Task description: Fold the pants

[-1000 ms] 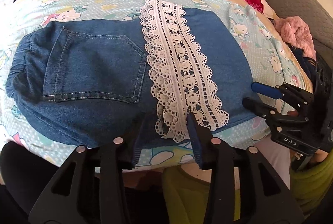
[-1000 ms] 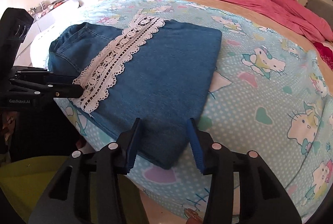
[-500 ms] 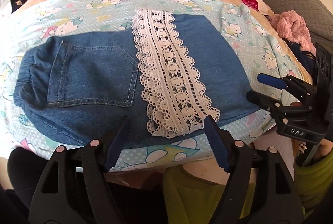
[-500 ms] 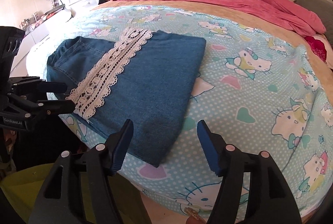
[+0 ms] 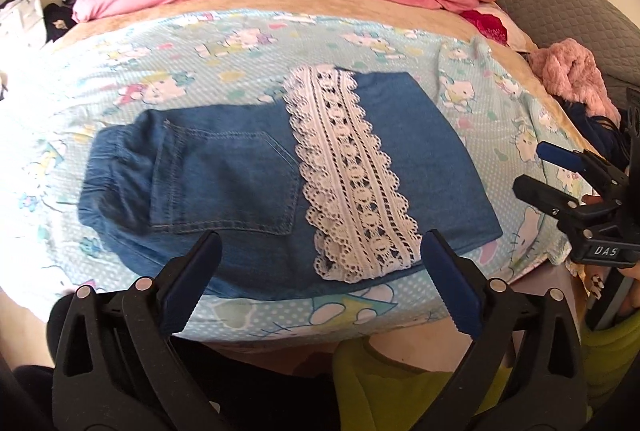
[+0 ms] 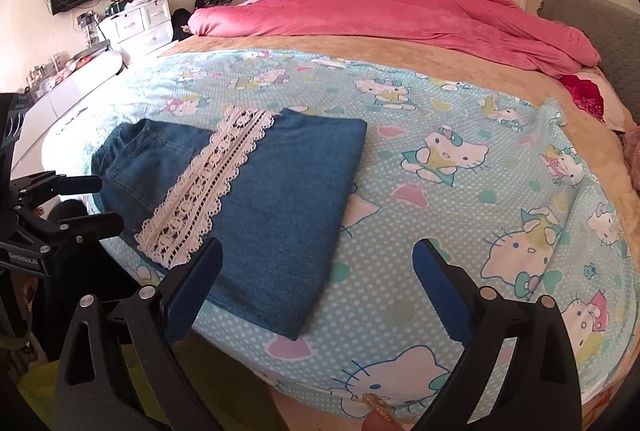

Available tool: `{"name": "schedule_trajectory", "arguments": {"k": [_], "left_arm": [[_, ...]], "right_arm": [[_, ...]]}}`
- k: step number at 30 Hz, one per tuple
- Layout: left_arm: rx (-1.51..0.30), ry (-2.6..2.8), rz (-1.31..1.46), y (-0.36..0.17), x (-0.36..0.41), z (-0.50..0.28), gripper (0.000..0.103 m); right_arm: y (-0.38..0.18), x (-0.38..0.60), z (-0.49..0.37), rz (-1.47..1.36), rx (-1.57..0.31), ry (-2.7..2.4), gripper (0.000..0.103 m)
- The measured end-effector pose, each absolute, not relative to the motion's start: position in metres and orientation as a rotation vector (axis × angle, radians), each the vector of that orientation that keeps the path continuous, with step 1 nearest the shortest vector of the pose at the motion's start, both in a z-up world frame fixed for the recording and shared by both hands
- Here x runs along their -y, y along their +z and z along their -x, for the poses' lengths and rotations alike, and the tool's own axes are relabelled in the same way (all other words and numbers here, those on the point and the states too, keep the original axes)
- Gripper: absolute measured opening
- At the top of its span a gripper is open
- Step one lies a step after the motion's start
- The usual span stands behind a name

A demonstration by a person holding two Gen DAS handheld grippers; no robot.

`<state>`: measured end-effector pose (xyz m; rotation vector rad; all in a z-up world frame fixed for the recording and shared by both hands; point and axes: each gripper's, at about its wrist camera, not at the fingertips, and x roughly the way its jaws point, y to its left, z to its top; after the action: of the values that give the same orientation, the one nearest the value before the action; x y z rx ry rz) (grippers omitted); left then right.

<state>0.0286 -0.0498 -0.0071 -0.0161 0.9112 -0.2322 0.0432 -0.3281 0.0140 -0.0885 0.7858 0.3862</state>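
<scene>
Blue-padded jaws of the left gripper (image 5: 320, 271) and right gripper (image 6: 316, 275) had just let go and were opening, nothing between them, both lifted back. The pants (image 5: 280, 183) lay folded by the bed's (image 6: 460, 167) near edge, probably finished.

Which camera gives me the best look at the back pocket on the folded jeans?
The left wrist view: the back pocket faces the camera with its stitched outline whole. In the right wrist view the pocket sits at the folded jeans' far left end, foreshortened and partly behind the lace band.
</scene>
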Motion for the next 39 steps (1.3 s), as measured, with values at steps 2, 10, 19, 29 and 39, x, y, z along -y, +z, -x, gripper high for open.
{"name": "schedule_trajectory", "arguments": {"k": [2, 10, 19, 29, 39], "left_arm": [[-0.904, -0.221, 0.018, -0.005, 0.046, -0.028, 0.093], [-0.885, -0.2, 0.04, -0.001, 0.031, -0.027, 0.093], [-0.855, -0.179, 0.081, 0.005, 0.01, -0.024, 0.093], [-0.832, -0.164, 0.159, 0.006, -0.019, -0.021, 0.093], [-0.824, -0.102, 0.209, 0.002, -0.057, -0.019, 0.094]], "right_arm": [[0.018, 0.327, -0.043, 0.085, -0.776, 0.38, 0.095], [0.032, 0.322, -0.047, 0.08, -0.764, 0.347, 0.095], [0.049, 0.3, -0.054, 0.086, -0.752, 0.36, 0.095], [0.059, 0.262, -0.073, 0.085, -0.769, 0.399, 0.098], [0.066, 0.221, -0.092, 0.116, -0.787, 0.444, 0.099]]}}
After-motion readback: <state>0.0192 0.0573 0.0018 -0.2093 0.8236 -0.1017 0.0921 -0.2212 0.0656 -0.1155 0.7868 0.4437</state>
